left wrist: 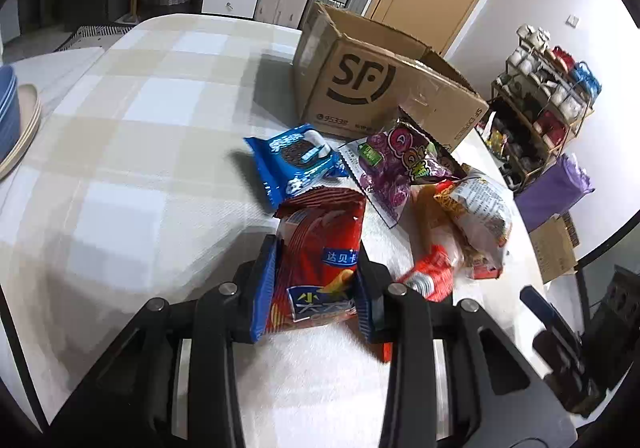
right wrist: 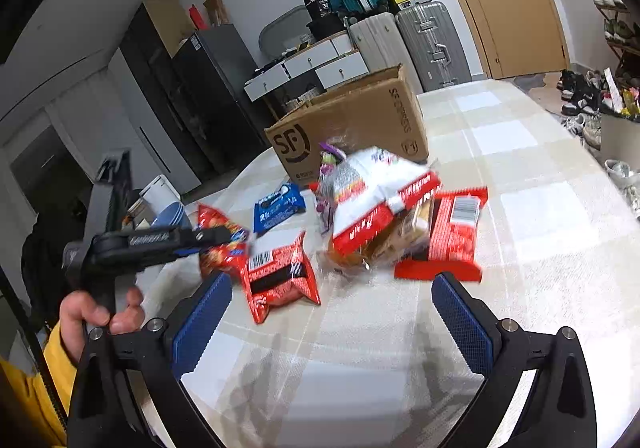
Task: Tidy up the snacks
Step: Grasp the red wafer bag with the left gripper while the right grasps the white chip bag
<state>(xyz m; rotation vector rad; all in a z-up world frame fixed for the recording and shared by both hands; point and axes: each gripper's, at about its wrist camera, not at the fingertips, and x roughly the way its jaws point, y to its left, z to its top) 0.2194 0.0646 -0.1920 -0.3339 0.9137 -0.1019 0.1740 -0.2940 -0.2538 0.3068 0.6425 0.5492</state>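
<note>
Snacks lie heaped on our checked table [left wrist: 120,127], just before the open cardboard box [left wrist: 360,87]. Left gripper [left wrist: 318,280]: we have it clamped on the red chip bag [left wrist: 320,248]. Right gripper [right wrist: 332,312]: we hold its jaws wide, nothing between them.

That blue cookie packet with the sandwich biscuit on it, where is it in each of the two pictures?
Left wrist view: the blue cookie packet lies at centre, just beyond the red snack bag held in the fingers.
Right wrist view: the same packet lies left of centre, left of the snack pile.
Shared landmark: the cardboard box with the SF logo stands right behind it.
</note>
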